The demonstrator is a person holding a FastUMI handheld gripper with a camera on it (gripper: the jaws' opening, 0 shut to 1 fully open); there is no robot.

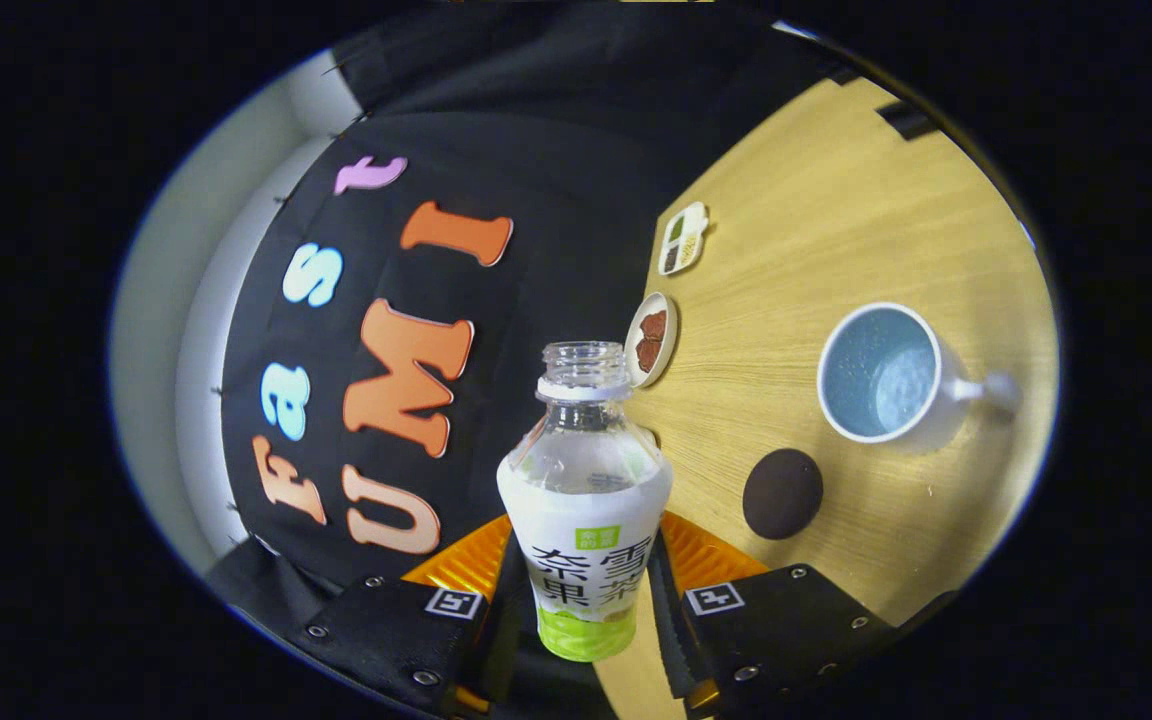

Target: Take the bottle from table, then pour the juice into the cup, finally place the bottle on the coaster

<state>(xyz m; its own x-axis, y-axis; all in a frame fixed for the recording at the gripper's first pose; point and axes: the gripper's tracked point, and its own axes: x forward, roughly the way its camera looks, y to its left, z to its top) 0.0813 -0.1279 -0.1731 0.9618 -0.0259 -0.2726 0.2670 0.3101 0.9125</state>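
An open clear bottle with a white and green label stands between my fingers, its cap off and its neck pointing away from me. My gripper is shut on the bottle's lower body, both fingers pressing its sides. The whole view is rolled, so the wooden table appears tilted to the right. A white cup with a pale blue inside and a handle sits on the table beyond and right of the bottle. A dark round coaster lies between the cup and my right finger.
Two small dishes lie near the table's edge by the black cloth wall: a round one with brown pieces just behind the bottle's neck, and a divided one farther off. Bare wood stretches past the cup.
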